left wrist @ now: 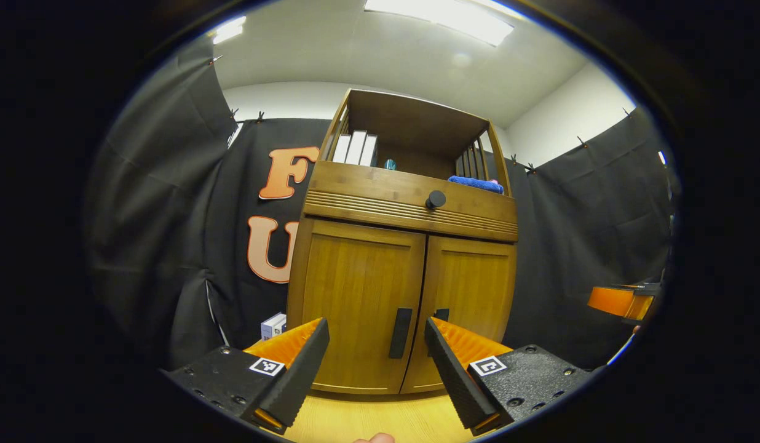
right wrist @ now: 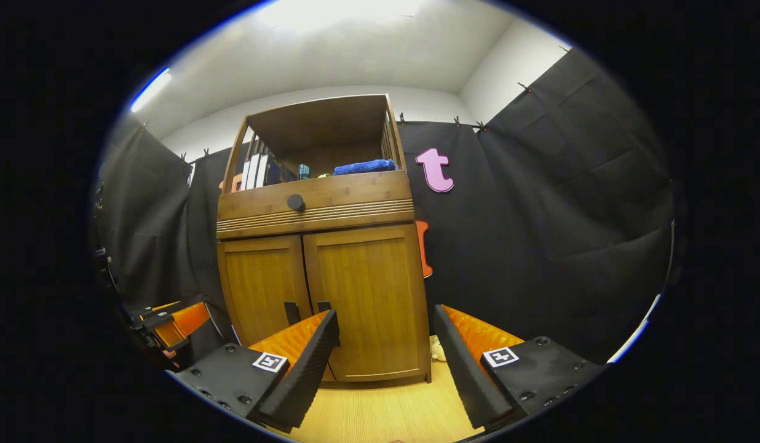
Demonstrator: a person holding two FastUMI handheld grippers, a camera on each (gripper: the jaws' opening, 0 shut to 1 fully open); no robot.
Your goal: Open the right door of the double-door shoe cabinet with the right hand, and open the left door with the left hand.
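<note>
**Both cabinet doors closed, claws apart**

Left gripper [left wrist: 376, 344]: fingers spread, empty; wooden double-door shoe cabinet [left wrist: 404, 258] dead ahead, black bar handle of left door [left wrist: 400, 333] between its tips. Right gripper [right wrist: 386, 335]: spread, empty; right door [right wrist: 368, 301] just ahead.

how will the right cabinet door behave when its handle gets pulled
The right door looks like a rigid framed wood panel, so it should probably swing stiffly on side hinges rather than flex. Its handle is a slim vertical bar, likely easy to pinch but possibly slippery. The cabinet looks tall and loaded up top, so a hard tug might rock it.
</note>
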